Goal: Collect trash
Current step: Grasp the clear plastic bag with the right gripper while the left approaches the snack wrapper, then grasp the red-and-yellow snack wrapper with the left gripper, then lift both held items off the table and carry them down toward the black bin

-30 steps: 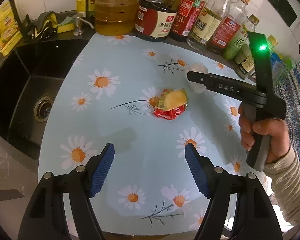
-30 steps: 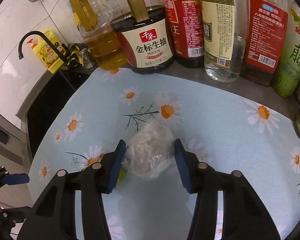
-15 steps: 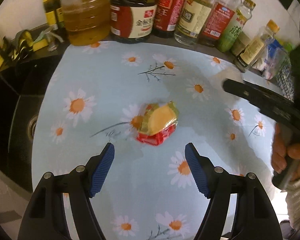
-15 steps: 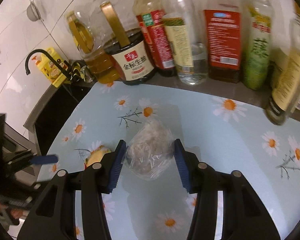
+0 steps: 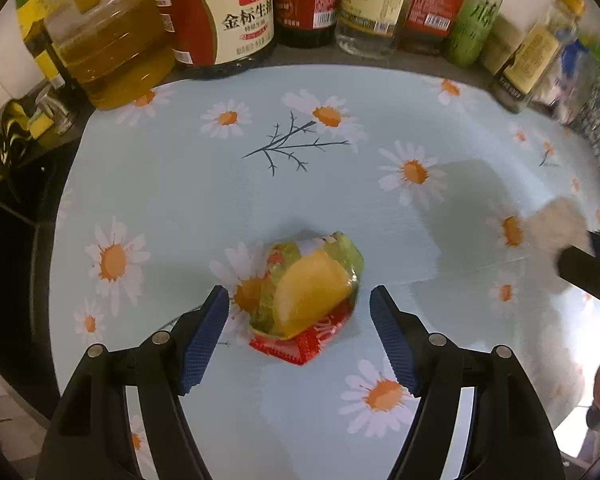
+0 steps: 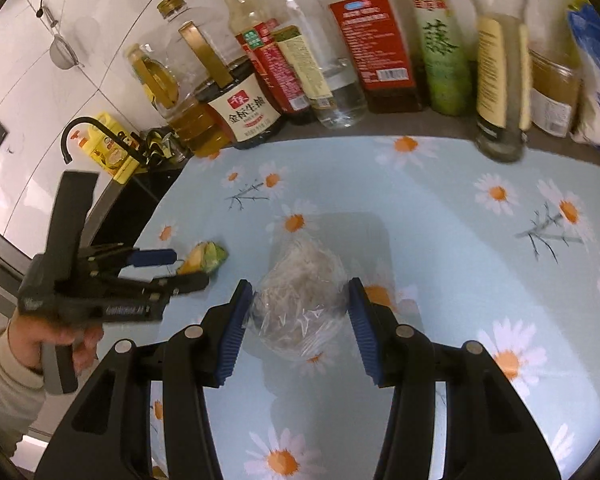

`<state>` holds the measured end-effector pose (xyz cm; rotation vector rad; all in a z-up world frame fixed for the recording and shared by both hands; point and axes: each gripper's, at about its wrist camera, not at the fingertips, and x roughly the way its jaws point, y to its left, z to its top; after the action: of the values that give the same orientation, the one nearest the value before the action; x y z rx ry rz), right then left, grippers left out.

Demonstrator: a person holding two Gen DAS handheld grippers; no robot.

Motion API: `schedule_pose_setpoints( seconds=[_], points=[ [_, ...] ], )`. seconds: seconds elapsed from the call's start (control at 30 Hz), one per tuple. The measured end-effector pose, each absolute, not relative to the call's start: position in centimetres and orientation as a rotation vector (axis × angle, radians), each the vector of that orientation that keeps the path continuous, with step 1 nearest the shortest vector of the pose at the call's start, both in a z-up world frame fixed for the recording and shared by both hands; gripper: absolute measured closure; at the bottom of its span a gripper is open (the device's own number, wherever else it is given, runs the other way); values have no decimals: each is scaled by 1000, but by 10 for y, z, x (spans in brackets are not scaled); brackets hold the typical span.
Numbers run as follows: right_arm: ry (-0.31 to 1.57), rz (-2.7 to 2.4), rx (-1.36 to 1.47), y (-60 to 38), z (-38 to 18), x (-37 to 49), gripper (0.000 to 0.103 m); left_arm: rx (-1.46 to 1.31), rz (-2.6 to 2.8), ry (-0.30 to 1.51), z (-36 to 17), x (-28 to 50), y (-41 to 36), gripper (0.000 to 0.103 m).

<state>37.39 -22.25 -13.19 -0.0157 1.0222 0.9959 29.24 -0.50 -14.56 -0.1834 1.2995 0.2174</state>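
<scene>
A crumpled yellow, green and red snack wrapper [image 5: 306, 300] lies on the daisy-print cloth. My left gripper [image 5: 298, 320] is open, its blue pads on either side of the wrapper, not touching it. In the right wrist view the wrapper [image 6: 206, 258] lies just past the left gripper [image 6: 180, 266]. My right gripper [image 6: 300, 316] is shut on a crumpled clear plastic bag [image 6: 300, 300], held above the cloth. The bag also shows blurred at the right edge of the left wrist view [image 5: 556, 228].
A row of sauce, vinegar and oil bottles [image 5: 220, 20] stands along the back of the counter [image 6: 340, 40]. A black sink with a faucet [image 6: 76, 136] lies to the left. The cloth's front edge [image 5: 560, 420] drops off at the right.
My left gripper has moved forward and down until its pads flank the wrapper. My right gripper has carried the plastic bag back and to the right, away from the bottles.
</scene>
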Motion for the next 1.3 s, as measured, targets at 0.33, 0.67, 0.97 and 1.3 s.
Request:
schedule_pose_setpoints(
  seconds=[0.33,0.67,0.97,1.3],
  points=[
    [1050,959,17,-246,-139,367,53,-219,214,1298,-148,305,1,44],
    [1048,937,29,-248,-139,357,53,-207,191,1275,-143,292,-5,54],
    [1051,936,7,-237,-136,337,53,-214,143,1222,-122,265,-14,54],
    [1054,911,-22,-222,-137,295,53,-212,83,1162,-104,226,-16,54]
  ],
)
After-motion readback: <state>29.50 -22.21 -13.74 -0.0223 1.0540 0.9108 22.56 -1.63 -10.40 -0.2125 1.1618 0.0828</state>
